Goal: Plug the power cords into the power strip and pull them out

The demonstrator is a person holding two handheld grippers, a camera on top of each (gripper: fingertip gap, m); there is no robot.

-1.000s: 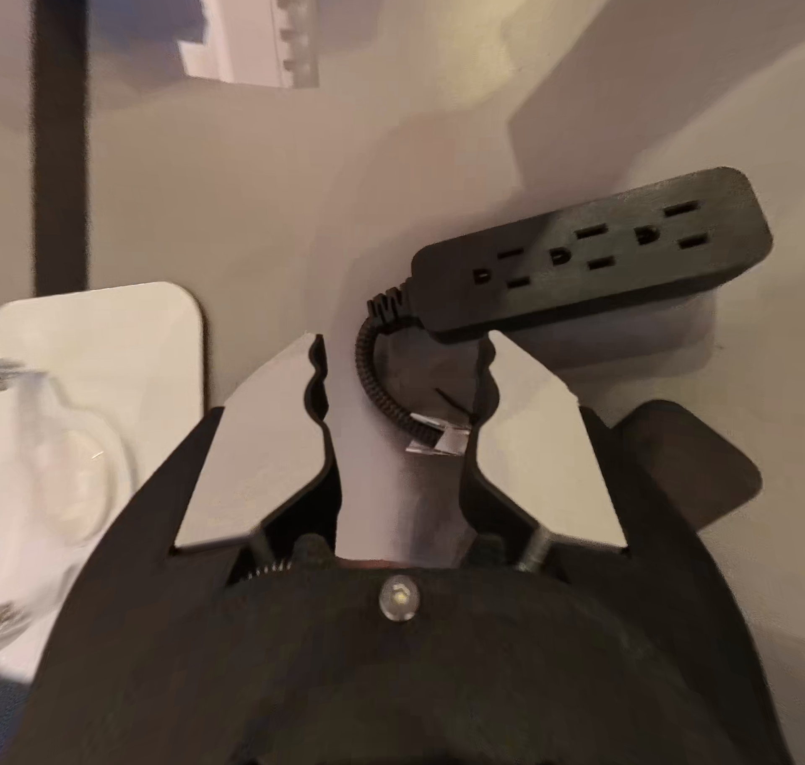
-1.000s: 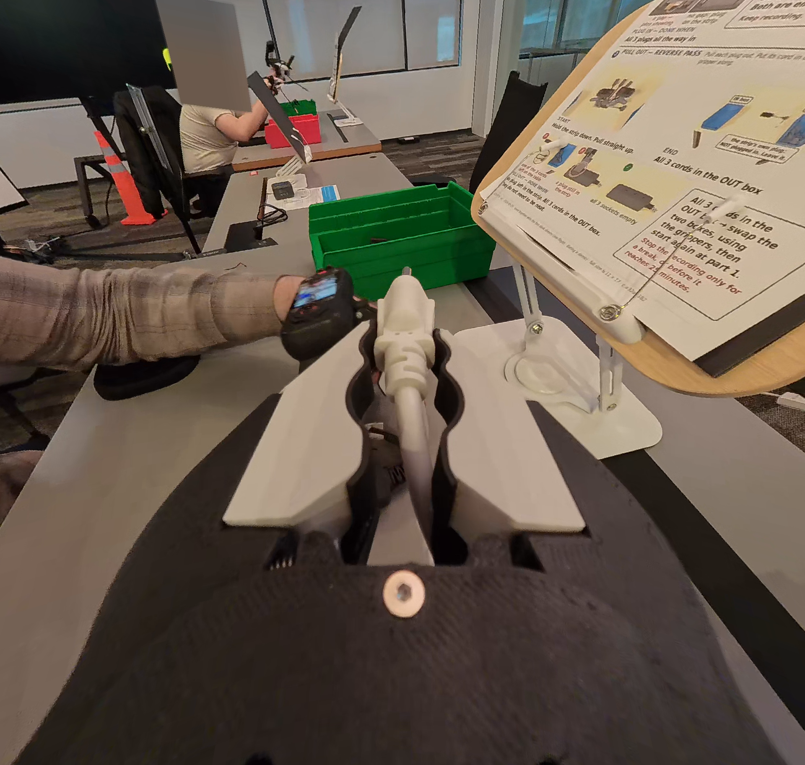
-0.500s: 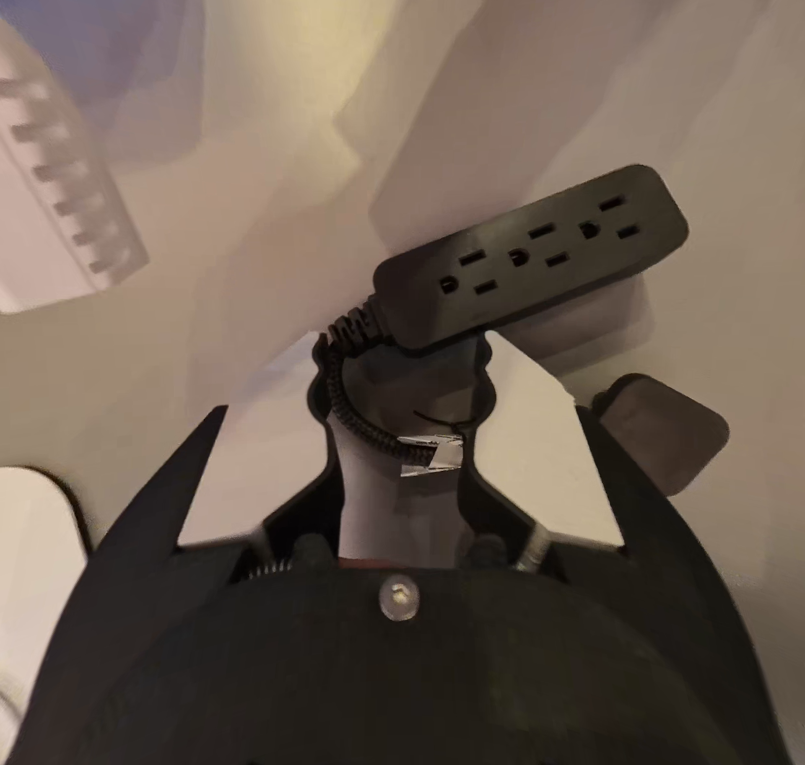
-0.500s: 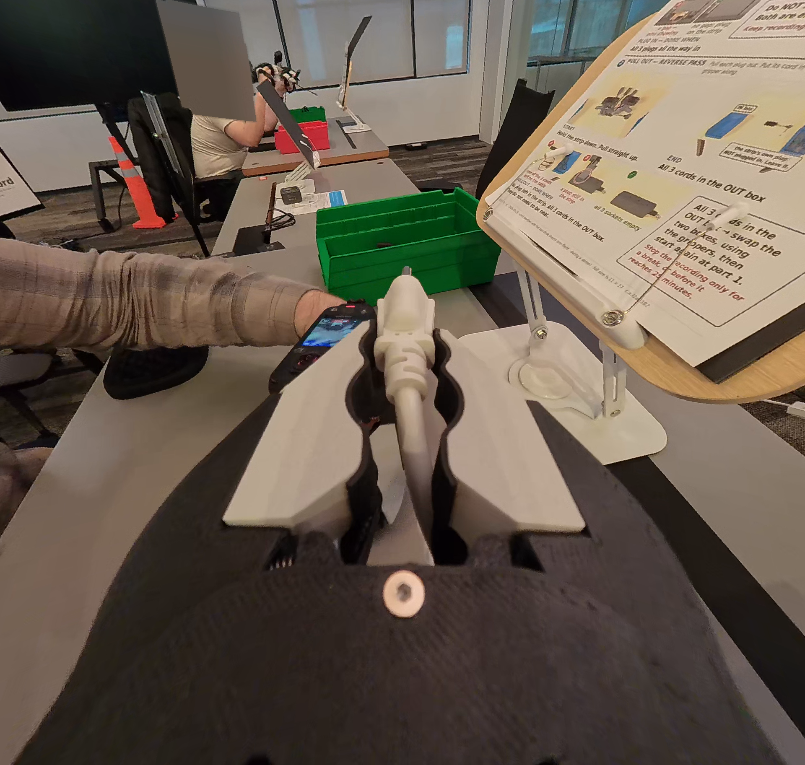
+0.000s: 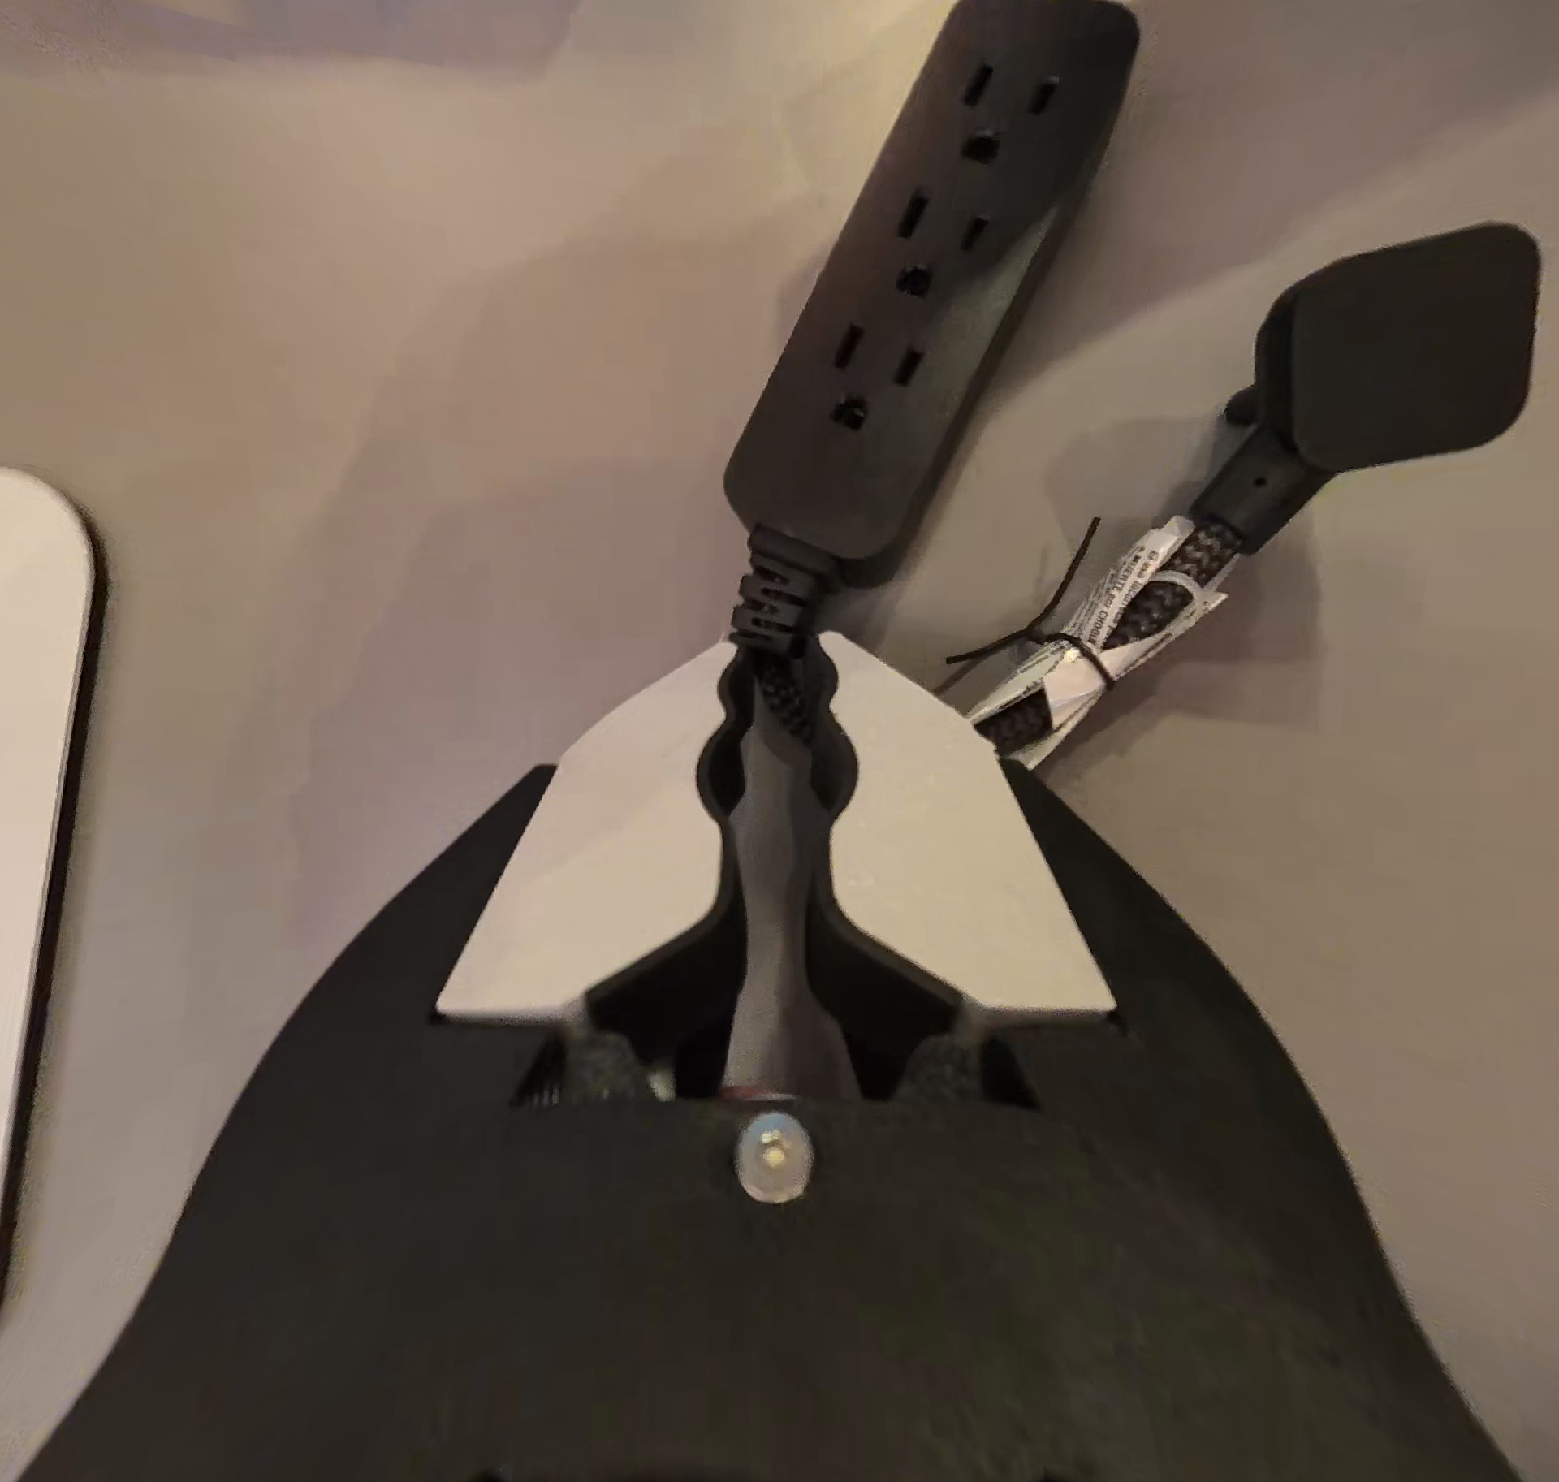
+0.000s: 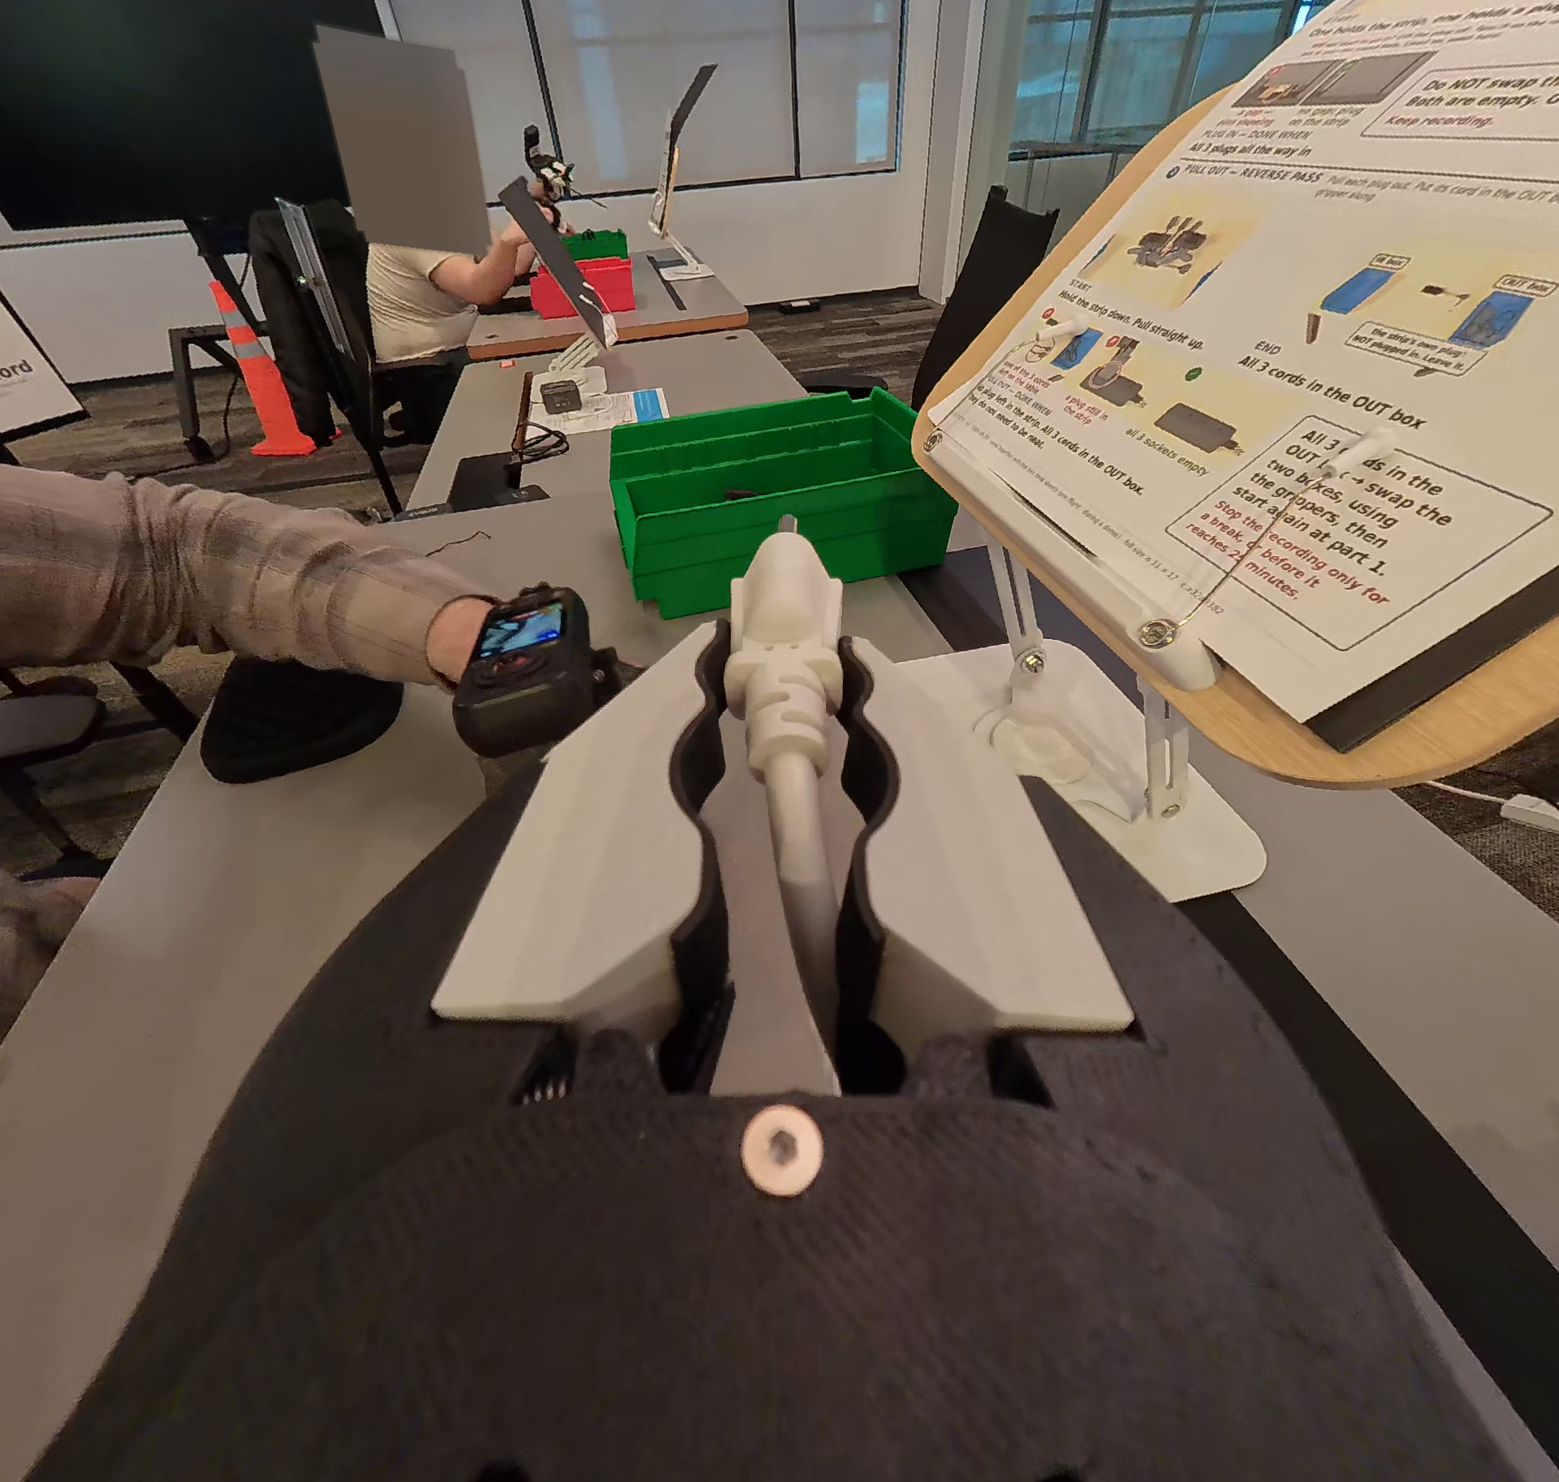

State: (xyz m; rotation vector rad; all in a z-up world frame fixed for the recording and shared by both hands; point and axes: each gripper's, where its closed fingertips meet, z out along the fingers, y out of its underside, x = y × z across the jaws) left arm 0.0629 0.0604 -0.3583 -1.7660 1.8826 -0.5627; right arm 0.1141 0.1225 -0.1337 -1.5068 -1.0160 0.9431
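A black power strip (image 5: 928, 260) with three empty sockets lies on the grey table, pointing away from me. My left gripper (image 5: 780, 682) is shut on the strip's braided black cable (image 5: 783, 695) just behind its strain relief. The strip's own flat black plug (image 5: 1400, 353) lies to the right, its cable bundled with a paper tag (image 5: 1097, 648). My right gripper (image 6: 780, 665) is shut on a white power cord plug (image 6: 784, 606), prongs pointing forward, held above the table. The left gripper's camera (image 6: 527, 665) and the holder's sleeve (image 6: 211, 564) show at the left of the right wrist view.
A green bin (image 6: 776, 488) stands ahead on the table. A white stand (image 6: 1130, 800) carries a tilted instruction board (image 6: 1265, 395) at the right. A white base plate edge (image 5: 34, 724) lies at the left. A person sits at a far table with a red bin (image 6: 582, 294). Spacing between my two grippers at the tips: around 25 cm.
My left gripper has closed on the strip's cable. The strip now points away from me instead of lying crosswise. The right gripper still holds the white plug, almost unmoved.
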